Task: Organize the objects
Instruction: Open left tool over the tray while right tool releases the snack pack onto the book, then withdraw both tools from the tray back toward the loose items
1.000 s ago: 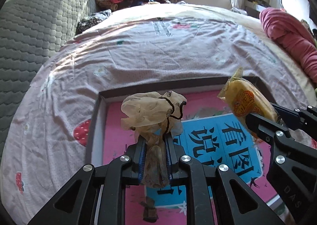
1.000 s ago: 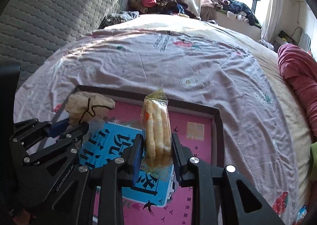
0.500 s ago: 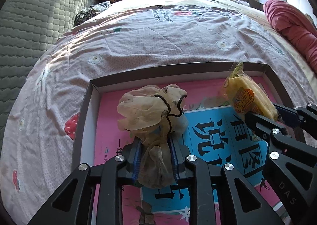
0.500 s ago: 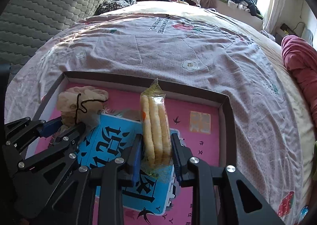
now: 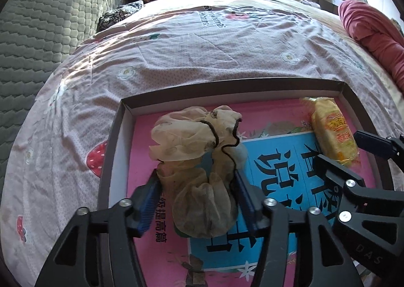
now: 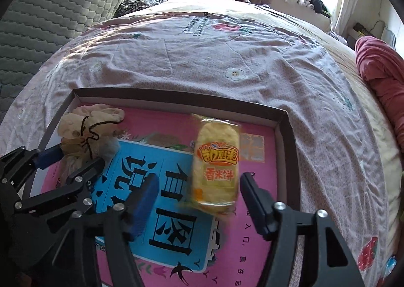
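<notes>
Right claw (image 6: 198,196) apart; snack pack (image 6: 216,163) loose between its fingers, over box tray (image 6: 290,135). Left claw (image 5: 197,186) apart around cloth bundle (image 5: 199,160). Risk: your withdrawal snags cloth, drags it out.

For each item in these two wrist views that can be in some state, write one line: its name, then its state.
left gripper: open, jaws beside the pouch
right gripper: open, fingers clear of the packet
cloth pouch: crumpled, between the left fingers, over the box
rice cracker packet: sealed, blurred, released between the right fingers
box: open, lying on the bed
bedsheet: spread, wrinkled
</notes>
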A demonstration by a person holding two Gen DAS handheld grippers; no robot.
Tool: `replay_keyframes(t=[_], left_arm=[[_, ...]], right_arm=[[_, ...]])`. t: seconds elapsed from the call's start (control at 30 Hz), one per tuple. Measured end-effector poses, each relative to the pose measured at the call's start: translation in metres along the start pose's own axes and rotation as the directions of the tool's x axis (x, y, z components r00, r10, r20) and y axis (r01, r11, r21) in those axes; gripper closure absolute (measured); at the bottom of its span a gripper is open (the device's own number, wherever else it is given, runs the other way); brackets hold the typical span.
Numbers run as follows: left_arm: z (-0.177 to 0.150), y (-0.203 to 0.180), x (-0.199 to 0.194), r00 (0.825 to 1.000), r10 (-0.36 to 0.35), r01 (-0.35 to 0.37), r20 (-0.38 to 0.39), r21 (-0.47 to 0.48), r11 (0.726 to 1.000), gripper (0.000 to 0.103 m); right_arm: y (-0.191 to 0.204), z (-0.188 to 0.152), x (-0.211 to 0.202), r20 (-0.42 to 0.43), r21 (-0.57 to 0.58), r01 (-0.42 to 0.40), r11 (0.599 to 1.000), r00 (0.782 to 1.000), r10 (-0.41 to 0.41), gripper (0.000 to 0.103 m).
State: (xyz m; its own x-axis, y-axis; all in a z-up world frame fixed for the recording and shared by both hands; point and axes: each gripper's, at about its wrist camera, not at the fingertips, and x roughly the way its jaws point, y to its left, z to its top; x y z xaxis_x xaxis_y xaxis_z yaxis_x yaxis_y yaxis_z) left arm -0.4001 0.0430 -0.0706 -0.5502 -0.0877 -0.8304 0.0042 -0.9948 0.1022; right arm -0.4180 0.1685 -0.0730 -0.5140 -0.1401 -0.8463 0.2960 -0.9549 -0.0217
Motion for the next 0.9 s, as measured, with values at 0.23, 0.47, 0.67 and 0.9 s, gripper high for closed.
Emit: replay_keyframes(t=[0.23,0.47,0.67,0.9], left_arm=[[-0.005,0.005,-0.002,1.000,0.014,-0.014,-0.009,0.003,1.000,0.029],[-0.006,0.005,-0.012,1.000,0.023,-0.023,-0.005,0.026,0.999,0.023],[-0.007,0.008,-0.031,1.000,0.011,-0.011,0.006,0.017,1.000,0.019],[-0.010,0.009,-0.060,0.999,0.028,-0.029,0.034,0.027,0.999,0.017]], right_arm=[[0.000,-0.002,-0.007,0.001,-0.006,0.024,1.000,1.000,-0.024,0.030],[-0.005,-0.004,-0.025,0.021,-0.002,0.025,1.000,0.999,-0.025,0.025],[-0.010,-0.007,-0.043,0.037,0.013,0.019,1.000,0.999,-0.020,0.021],[-0.006,-0.011,-0.075,0.069,0.003,-0.006,1.000,0.998,0.005,0.013]])
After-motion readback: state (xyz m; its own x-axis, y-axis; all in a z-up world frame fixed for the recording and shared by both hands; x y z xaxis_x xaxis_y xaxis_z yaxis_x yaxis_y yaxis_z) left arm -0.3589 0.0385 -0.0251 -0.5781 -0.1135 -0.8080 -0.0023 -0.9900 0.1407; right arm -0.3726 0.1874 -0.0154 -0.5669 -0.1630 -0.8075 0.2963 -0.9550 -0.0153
